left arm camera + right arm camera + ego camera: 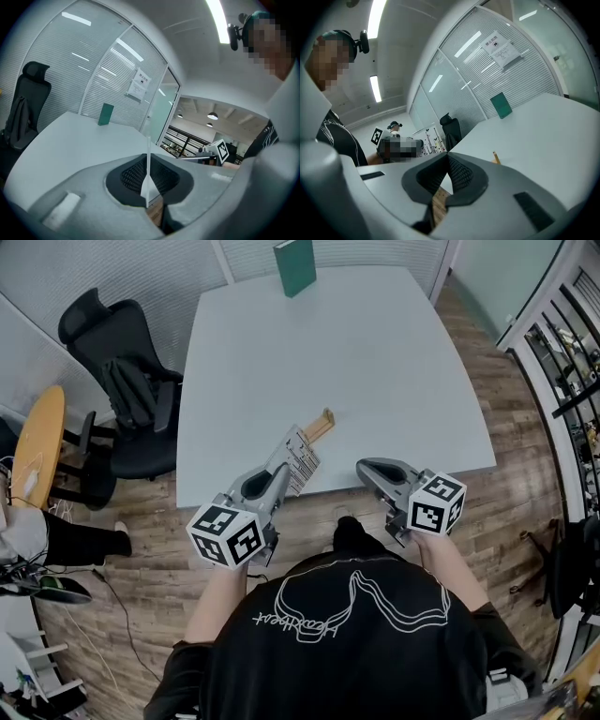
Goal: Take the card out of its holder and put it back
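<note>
Ribbed glass walls close off an office where a pale grey counter (375, 362) stands on a wood-plank floor (141, 521), with a black office chair (122, 381) at its left side and an upright dark green rectangular block (294, 266) at its far edge. Near the counter's near edge lies a small light wooden card holder (321, 423), a short strip lying at a slant, with nothing standing in it. Just nearer than the holder, and apart from it, the thin white card (302, 460) printed with black bars is held in the air over the counter's edge. The left gripper (283, 463) has its jaws clenched on this card; the left gripper view shows the card edge-on, upright, pinched between the dark ribbed pads. The right gripper (366, 468) hovers beside it at the counter's near edge, well clear of the card. Its jaws are pressed together with nothing between them. In the right gripper view the wooden card holder shows ahead on the counter.
</note>
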A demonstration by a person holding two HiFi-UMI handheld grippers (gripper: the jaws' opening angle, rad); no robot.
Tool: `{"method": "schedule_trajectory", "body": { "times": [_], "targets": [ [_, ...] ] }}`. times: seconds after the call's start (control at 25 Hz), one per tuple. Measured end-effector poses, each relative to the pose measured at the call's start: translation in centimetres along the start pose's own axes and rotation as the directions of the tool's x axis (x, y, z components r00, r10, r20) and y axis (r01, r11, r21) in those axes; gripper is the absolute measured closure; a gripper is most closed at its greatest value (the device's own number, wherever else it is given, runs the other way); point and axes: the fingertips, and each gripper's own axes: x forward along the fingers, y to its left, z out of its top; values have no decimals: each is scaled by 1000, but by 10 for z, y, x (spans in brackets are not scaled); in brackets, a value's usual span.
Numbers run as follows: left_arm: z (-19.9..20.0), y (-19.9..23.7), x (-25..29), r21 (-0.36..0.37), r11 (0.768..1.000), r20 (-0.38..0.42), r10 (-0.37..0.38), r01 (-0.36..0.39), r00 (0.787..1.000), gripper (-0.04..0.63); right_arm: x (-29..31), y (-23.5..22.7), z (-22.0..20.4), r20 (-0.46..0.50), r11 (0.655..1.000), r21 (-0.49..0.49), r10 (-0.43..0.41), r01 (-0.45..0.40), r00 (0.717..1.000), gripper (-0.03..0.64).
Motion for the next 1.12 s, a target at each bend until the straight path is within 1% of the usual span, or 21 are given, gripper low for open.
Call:
{"method": "schedule_trajectory", "body": {
  "times": [0.24,0.48,0.76,0.96,1.12],
  "targets": [
    [14,3,17,20,1000,5,-21,21,1000,571,2,-11,0,-16,1000,10,-7,8,1000,607],
    [30,17,44,34,999,14,-25,25,1000,571,7,-37,9,-25,999,28,-17,18,1000,607],
    [47,30,78,62,998,8,-31,31,999,571,11,-66,20,-31,998,49,-28,29,999,607],
    [58,35,98,111,993,23,-44,41,999,571,10,-85,31,-38,998,56,-35,37,999,607],
    [66,45,119,161,985,11,-55,53,998,571,13,-106,41,-53,997,69,-40,44,998,607]
  ]
}}
